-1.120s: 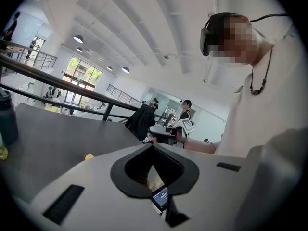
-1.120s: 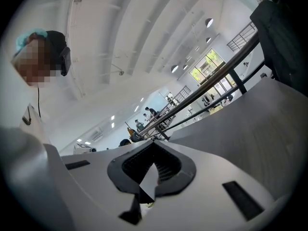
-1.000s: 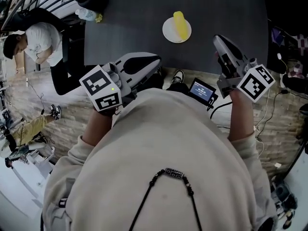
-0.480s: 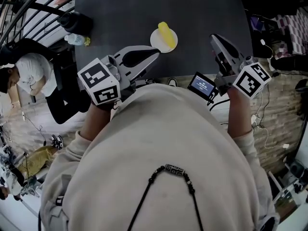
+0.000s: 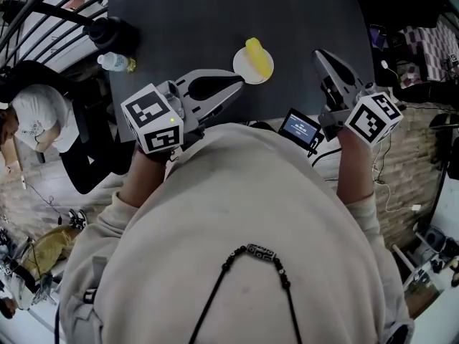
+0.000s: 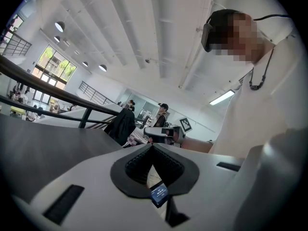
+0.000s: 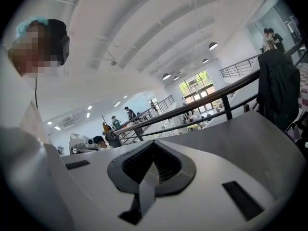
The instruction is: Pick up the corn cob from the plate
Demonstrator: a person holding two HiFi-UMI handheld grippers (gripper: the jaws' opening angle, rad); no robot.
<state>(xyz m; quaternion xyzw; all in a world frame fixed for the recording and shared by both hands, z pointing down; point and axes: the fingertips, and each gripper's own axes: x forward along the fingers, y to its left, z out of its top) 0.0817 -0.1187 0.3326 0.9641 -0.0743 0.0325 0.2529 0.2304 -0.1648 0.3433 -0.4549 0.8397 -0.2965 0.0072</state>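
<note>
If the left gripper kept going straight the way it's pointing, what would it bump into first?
Probably the white plate that holds the corn cob. The left gripper is aimed at the plate's near edge. Its height is hard to judge, so it might pass just over the rim.

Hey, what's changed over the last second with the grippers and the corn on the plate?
The left gripper has edged forward, and its shut tips are now close beside the round white plate. The right gripper stays shut and is still off to the plate's right. Nothing was gripped: the yellow corn cob still lies on the plate.
</note>
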